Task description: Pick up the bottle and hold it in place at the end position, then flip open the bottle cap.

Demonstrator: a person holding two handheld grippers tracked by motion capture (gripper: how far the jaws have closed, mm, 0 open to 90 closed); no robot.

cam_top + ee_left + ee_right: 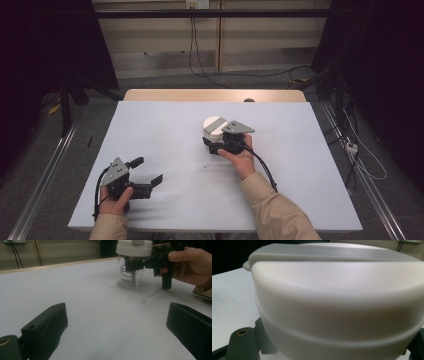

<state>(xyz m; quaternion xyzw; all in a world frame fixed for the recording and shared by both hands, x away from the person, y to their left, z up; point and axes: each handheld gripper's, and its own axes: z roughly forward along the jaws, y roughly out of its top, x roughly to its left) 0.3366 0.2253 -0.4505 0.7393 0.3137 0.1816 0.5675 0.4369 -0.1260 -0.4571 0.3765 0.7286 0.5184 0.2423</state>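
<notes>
A clear glass jar with a white lid stands upright right of the middle of the white table. My right gripper, held by a hand, is shut on the jar just under the lid, with one black jaw crossing its front in the left gripper view. In the right gripper view the lid looms very close, with a black jaw at each bottom corner. Near the table's front left corner, my left gripper stands open with nothing in it, its jaws wide apart and pointing towards the jar.
A small dark speck lies on the table in front of the jar. A wooden strip runs along the table's far edge. Cables trail over the floor at the right and back. Metal rails flank the table.
</notes>
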